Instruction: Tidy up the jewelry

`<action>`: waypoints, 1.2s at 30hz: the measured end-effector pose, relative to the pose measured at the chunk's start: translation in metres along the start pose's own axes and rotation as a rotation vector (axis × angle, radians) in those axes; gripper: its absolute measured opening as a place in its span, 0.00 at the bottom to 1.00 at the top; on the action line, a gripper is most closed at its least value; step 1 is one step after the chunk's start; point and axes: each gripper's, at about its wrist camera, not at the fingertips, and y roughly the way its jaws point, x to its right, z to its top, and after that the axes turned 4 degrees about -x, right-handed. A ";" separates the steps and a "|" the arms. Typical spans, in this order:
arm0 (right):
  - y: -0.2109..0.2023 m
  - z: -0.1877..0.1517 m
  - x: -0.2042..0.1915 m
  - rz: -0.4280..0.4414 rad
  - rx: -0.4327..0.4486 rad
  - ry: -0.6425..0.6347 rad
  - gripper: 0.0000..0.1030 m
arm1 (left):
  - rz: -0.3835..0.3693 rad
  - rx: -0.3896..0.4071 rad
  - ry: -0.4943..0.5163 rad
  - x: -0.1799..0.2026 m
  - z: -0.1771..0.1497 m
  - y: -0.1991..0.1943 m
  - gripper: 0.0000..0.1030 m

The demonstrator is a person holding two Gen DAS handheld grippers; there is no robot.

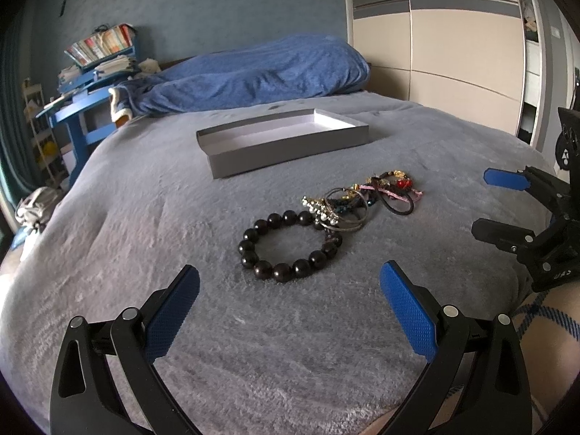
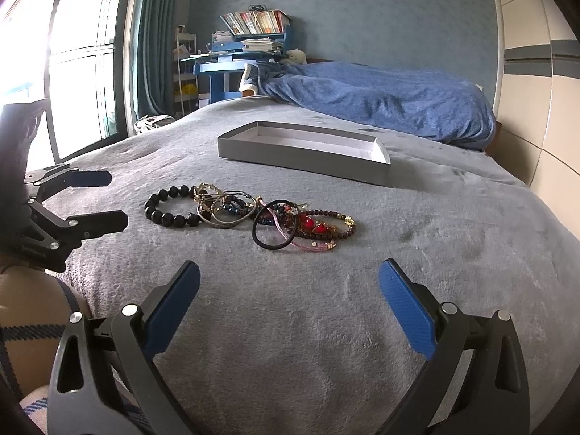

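Jewelry pile [image 1: 326,224] beyond spread left fingers [image 1: 181,304], untouched

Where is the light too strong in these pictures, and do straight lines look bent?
Right wrist view: the window is blown out to white at the left. Left wrist view: even light, no glare; the wardrobe edges curve near the rim. Both views darken at the corners.
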 end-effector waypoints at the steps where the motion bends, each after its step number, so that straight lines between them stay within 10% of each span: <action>1: 0.000 0.000 0.001 0.005 -0.001 0.000 0.95 | -0.005 -0.001 0.001 -0.001 0.001 0.000 0.96; 25: 0.030 0.027 0.021 0.007 -0.106 0.031 0.81 | -0.039 -0.192 -0.038 -0.015 0.046 0.058 0.77; 36: 0.043 0.036 0.031 -0.001 -0.143 0.087 0.68 | -0.062 -0.307 -0.110 -0.042 0.041 0.088 0.26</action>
